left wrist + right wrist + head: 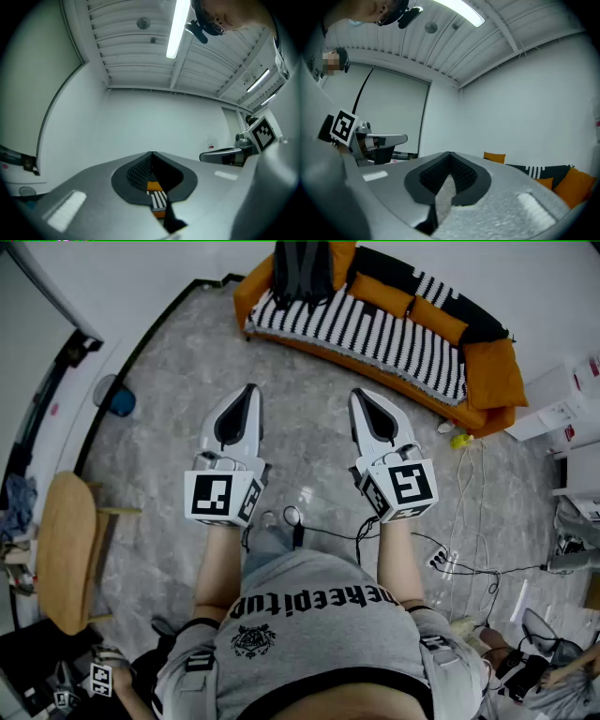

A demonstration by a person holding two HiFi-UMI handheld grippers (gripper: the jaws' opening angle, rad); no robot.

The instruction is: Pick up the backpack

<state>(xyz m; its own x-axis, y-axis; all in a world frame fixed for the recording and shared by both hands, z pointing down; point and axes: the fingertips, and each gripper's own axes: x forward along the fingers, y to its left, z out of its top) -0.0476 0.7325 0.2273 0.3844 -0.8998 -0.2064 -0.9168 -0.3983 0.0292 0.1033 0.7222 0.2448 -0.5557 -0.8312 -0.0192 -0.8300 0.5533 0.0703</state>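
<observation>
Beyond grey floor (309, 427), backpack (302, 273) top is cropped; left tongs (250, 390) and right tongs (359, 395) closed, empty.

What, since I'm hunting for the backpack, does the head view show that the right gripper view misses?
Only the head view: the dark grey fabric backpack, the grey marbled floor and a round wooden seat. Only the right gripper view: the white slatted ceiling with its long light strip. Both: the curved orange sofa with black-and-white stripes, where the backpack rests, the shut right gripper and the left gripper.
</observation>
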